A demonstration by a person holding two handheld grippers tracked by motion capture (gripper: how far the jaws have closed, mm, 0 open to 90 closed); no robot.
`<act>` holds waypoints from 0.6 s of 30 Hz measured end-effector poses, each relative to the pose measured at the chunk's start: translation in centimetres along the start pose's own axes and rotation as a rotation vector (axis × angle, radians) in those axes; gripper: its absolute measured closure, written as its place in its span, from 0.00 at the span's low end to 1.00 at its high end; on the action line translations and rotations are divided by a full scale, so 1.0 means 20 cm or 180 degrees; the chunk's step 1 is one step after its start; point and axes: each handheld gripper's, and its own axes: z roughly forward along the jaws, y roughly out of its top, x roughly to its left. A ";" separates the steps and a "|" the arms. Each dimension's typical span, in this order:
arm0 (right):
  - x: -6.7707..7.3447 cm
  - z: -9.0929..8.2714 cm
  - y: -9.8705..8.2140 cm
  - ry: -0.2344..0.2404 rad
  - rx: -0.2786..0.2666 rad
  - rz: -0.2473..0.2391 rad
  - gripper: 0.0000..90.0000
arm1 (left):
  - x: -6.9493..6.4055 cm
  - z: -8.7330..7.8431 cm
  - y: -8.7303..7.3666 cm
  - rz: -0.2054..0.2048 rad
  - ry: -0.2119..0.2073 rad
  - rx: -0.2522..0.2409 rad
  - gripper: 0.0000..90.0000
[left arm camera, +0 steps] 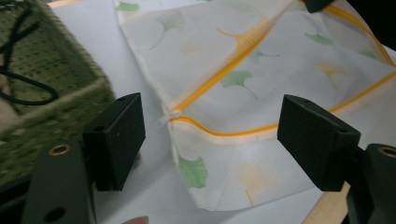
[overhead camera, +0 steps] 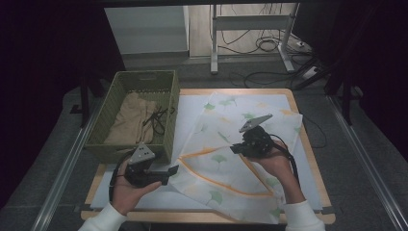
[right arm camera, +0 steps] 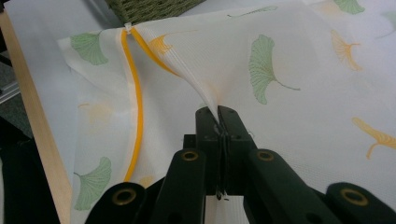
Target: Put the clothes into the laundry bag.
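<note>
Two grippers at work over one cloth [overhead camera: 231, 144], white with green leaves and an orange stripe, spread across the table [overhead camera: 308, 139] just right of the basket [overhead camera: 144, 84]. Right gripper [right arm camera: 218, 122] is clamped tight, jaws pressed together on a pinched fold of the cloth, which pulls up into a little ridge at the tips. Left gripper [left arm camera: 210, 140] stands wide, pads well apart, nothing between them; through the gap lies the cloth's corner with its orange seam, not touched. From the high view, the left gripper [overhead camera: 168, 171] sits at the cloth's left edge, by the basket's front wall. Inside the basket lie a tan fabric [overhead camera: 132, 120] and a dark cord [overhead camera: 159, 120].
</note>
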 end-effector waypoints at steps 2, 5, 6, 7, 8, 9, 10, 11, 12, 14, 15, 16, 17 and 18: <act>0.00 0.00 0.00 -0.0004 -0.0005 0.0000 0.97 | 0.01 -0.01 0.01 -0.0020 -0.0009 -0.0035 0.26; 0.00 -0.01 0.00 -0.0013 -0.0006 0.0014 0.97 | 0.02 -0.03 0.04 0.0020 -0.0049 -0.0053 0.28; 0.00 -0.01 0.00 -0.0018 -0.0003 0.0018 0.97 | 0.02 -0.04 0.05 0.0031 -0.0059 -0.0058 0.28; 0.00 0.00 0.00 -0.0022 0.0003 0.0017 0.97 | 0.02 -0.04 0.06 0.0035 -0.0072 -0.0064 0.28; 0.00 0.00 0.00 -0.0021 0.0010 0.0018 0.97 | 0.03 -0.05 0.07 0.0038 -0.0080 -0.0077 0.28; 0.00 0.00 0.00 -0.0022 0.0010 0.0013 0.97 | 0.03 -0.05 0.08 0.0048 -0.0073 -0.0093 0.28; 0.00 0.00 0.00 -0.0023 0.0011 0.0013 0.97 | 0.04 -0.06 0.09 0.0069 -0.0054 -0.0110 0.27; 0.00 0.00 0.00 -0.0023 0.0010 0.0012 0.97 | 0.04 -0.06 0.10 0.0094 -0.0025 -0.0128 0.27; 0.00 0.00 0.00 -0.0023 0.0008 0.0017 0.97 | 0.05 -0.07 0.11 0.0114 0.0017 -0.0160 0.27; 0.00 0.00 0.00 -0.0021 0.0002 0.0017 0.97 | 0.06 -0.07 0.14 0.0120 0.0061 -0.0218 0.29; 0.00 0.00 0.00 -0.0026 0.0004 0.0017 0.97 | 0.07 -0.08 0.15 0.0117 0.0066 -0.0225 0.30; 0.00 0.00 0.00 -0.0024 0.0004 0.0026 0.97 | 0.08 -0.07 0.16 0.0110 0.0079 -0.0227 0.30; -0.01 0.00 0.00 -0.0022 0.0007 0.0027 0.97 | 0.09 -0.07 0.18 0.0112 0.0090 -0.0223 0.30; -0.01 0.00 0.00 -0.0022 0.0008 0.0026 0.97 | 0.10 -0.07 0.19 0.0109 0.0109 -0.0221 0.30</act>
